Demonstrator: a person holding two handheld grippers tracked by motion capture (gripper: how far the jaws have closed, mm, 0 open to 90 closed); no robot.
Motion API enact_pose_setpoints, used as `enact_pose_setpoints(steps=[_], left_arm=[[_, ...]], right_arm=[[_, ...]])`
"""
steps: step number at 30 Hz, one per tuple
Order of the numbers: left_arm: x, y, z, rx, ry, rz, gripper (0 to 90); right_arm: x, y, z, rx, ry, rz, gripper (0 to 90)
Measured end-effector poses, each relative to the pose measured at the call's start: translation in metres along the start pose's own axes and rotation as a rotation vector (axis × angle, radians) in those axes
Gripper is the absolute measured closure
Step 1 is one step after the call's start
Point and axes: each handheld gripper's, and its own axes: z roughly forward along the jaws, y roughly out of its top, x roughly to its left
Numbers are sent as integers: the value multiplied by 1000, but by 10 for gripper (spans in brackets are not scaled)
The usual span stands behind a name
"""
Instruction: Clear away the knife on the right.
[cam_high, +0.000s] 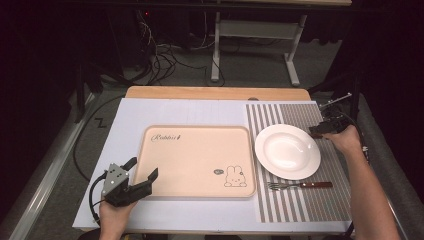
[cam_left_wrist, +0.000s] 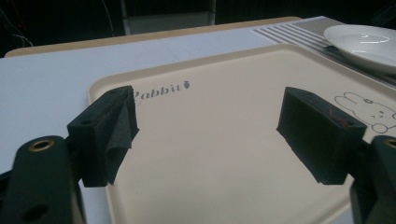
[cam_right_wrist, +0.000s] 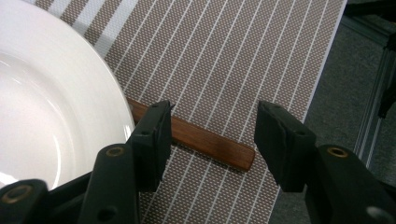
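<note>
Straddling a wooden handle beside the plate near the tabletop's right edge, right tongs stand apart; left tongs gape, idle.

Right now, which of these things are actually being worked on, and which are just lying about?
In hand: wooden handle between the open right tongs, its far end hidden by the white plate; beige tray under the open left tongs.
Lying about: fork, striped placemat.
</note>
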Motion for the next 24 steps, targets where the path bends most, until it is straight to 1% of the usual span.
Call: enact_pose_setpoints(steps=[3, 4, 5, 6, 9, 10, 15, 18, 24], left_arm=[[1, 0, -1, -5, 3, -5, 206], [1, 0, -1, -4, 4, -7, 206], [1, 0, -1, -3, 5, -9, 206], [1, -1, -1, -1, 6, -9, 206], [1, -1, 0, 2, 8, -8, 205], [1, -1, 0, 3, 9, -8, 204], [1, -1, -1, 3, 18, -13, 204], [1, -1, -1, 3, 23, -15, 205], [1, -1, -1, 1, 27, -15, 205]], right_arm=[[-2, 0, 4, 14, 11, -8, 496], [-2, -1, 9, 36, 25, -11, 498], [-2, -1, 9, 36, 25, -11, 498], [-2, -2, 13, 47, 39, -11, 496], [-3, -2, 17, 58, 44, -14, 495], [-4, -3, 20, 64, 59, -19, 495], [-6, -3, 23, 64, 77, -20, 495], [-7, -3, 24, 63, 92, -37, 498], [-9, -5, 24, 62, 112, -31, 501]])
